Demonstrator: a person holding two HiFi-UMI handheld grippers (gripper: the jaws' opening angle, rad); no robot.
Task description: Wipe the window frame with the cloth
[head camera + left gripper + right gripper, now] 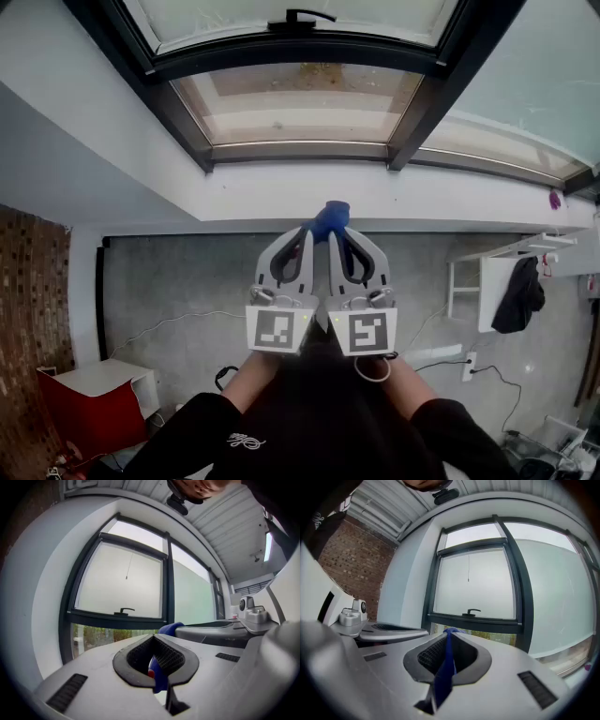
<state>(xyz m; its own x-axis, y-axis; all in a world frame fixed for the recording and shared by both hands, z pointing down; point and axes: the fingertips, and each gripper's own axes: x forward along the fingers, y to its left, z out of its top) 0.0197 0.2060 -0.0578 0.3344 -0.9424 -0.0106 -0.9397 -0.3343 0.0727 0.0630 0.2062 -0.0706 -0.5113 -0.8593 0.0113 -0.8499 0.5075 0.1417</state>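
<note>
- The left tool (157, 662) has its jaws closed on a fold of the blue cloth (160, 680), which sits in the dark padded notch.
- The right tool (446, 654) is likewise clamped on the cloth; a thin blue strip runs down between its pads.
- In the head view the two tools sit side by side and touching, tips pointing to 12 o'clock, with the cloth bunched just past both tips.
- The window frame (300, 151) lies straight on at 12 o'clock from the cloth, apart from it, with a white ledge (281, 190) between.
- The frame's lower bar runs long from 9 to 3 o'clock, across the line of the tools. A dark upright (419, 117) rises at about 1 o'clock, and a handle (300, 16) sits further out at 12.
- Neither tool looks nearer, as both share the cloth. In my judgement the coming move is a joint push toward 12 o'clock until the cloth meets the bar, then a sweep along its length.
</note>
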